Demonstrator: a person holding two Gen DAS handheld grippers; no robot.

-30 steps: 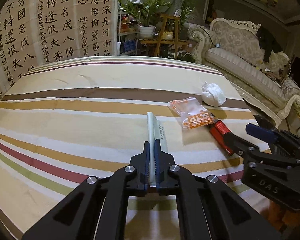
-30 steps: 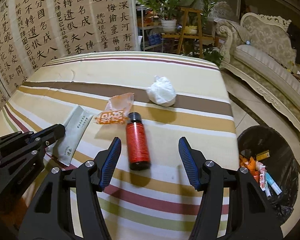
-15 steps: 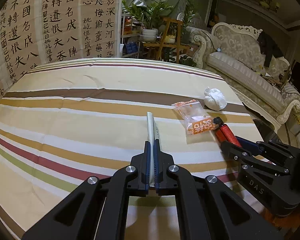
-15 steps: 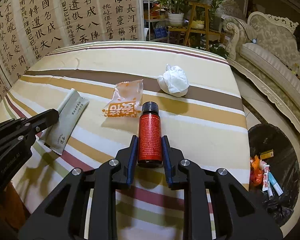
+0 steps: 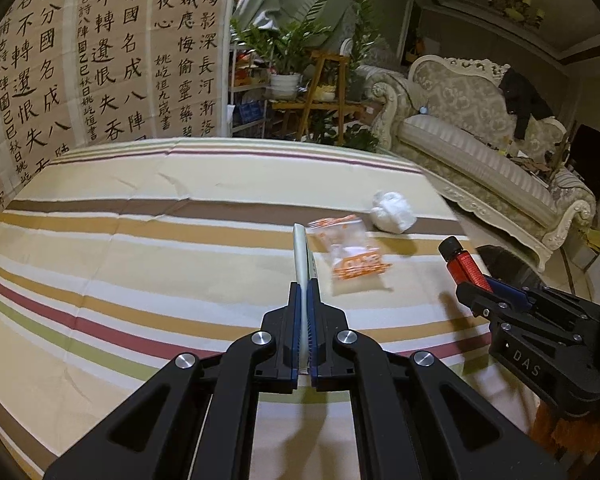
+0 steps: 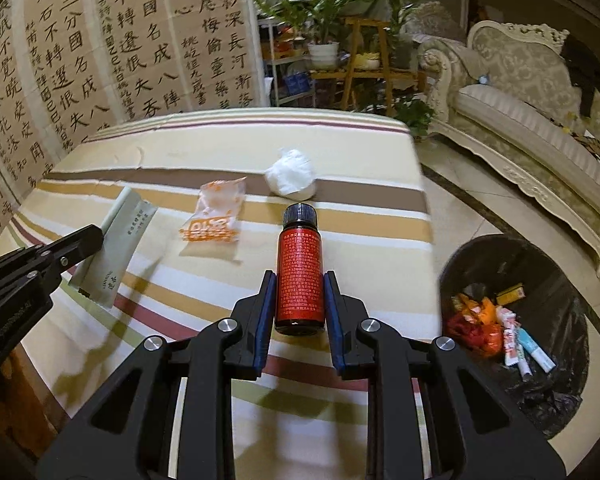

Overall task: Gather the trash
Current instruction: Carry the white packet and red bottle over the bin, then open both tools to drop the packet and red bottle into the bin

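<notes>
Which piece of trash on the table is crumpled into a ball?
The white tissue wad, farthest back on the striped tablecloth. The orange wrapper lies flat.

— What covers the table?

— A striped tablecloth (image 5: 140, 248), cream with brown, mustard, red and green bands, a few creases in it.

— And behind it?

— A calligraphy screen (image 6: 112, 40), tall beige panels filled with black Chinese characters, standing along the far-left edge.

— To the right of that?

— Leafy potted plants (image 6: 324, 12), one in a white pot, and beside it a wooden stand (image 5: 324, 92). Further right sits an ornate cream sofa (image 5: 480, 136) with carved trim, a dark garment (image 5: 520, 100) draped over its back. The floor (image 6: 460, 200) is pale tile.
</notes>
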